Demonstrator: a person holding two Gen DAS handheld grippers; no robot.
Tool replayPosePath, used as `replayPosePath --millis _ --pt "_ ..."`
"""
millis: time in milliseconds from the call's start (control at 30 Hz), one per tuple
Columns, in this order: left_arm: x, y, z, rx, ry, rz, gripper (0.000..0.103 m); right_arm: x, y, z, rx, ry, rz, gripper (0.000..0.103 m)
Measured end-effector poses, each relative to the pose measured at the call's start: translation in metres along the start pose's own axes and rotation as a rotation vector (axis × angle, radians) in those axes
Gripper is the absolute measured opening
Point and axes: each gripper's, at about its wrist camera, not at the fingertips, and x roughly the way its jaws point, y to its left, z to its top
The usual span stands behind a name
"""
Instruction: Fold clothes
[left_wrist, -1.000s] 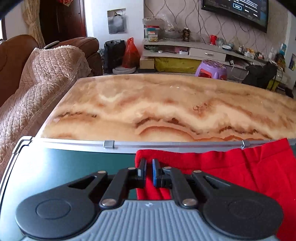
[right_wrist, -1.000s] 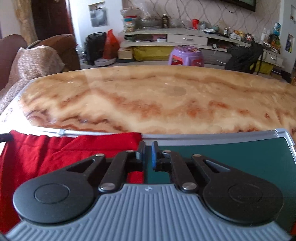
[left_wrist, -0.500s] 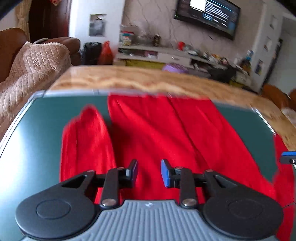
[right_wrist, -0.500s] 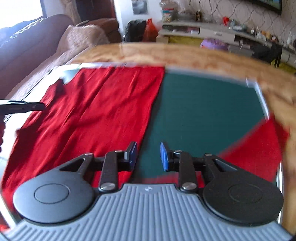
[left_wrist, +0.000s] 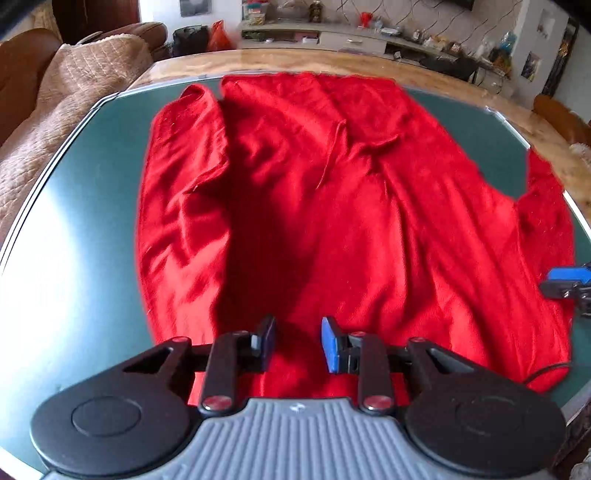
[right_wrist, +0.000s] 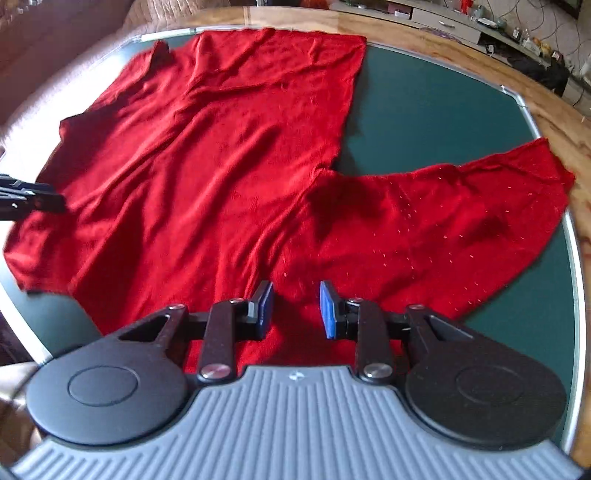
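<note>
A red long-sleeved garment (left_wrist: 332, 206) lies spread flat on a dark green mat (left_wrist: 74, 221), its hem toward the far edge. One sleeve (left_wrist: 181, 177) is folded along the left side; the other sleeve (right_wrist: 461, 218) stretches out to the right. My left gripper (left_wrist: 298, 343) hovers open above the near edge of the cloth, holding nothing. My right gripper (right_wrist: 296, 308) is open too, above the near right part of the garment (right_wrist: 221, 147). Each gripper's tip shows at the edge of the other's view.
The mat (right_wrist: 443, 107) lies on a marble-patterned table (left_wrist: 295, 59) with a metal rim. A sofa with a beige quilted cover (left_wrist: 66, 96) stands to the left. A TV shelf (left_wrist: 332, 33) with clutter lines the far wall.
Both grippers let go of the garment's far hem, opened, and drew back and up toward the near edge. The garment now lies spread on the mat.
</note>
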Motion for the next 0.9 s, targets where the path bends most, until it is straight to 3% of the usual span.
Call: replayPosePath --millis 467,800,900 --pt "-0.028 -0.003 -0.042 -0.001 0.012 0.084 0.032 -0.025 0.009 -0.043 0.049 0.056 -0.070 0.032" --pt "-0.032 -0.016 -0.046 0.027 0.022 0.092 0.031 -0.032 -0.078 -0.032 0.213 -0.022 -0.114 0.033" --pt "-0.027 -0.047 -0.041 0.067 0.029 0.014 0.033 -0.028 -0.132 -0.015 0.376 -0.045 -0.111 0.033"
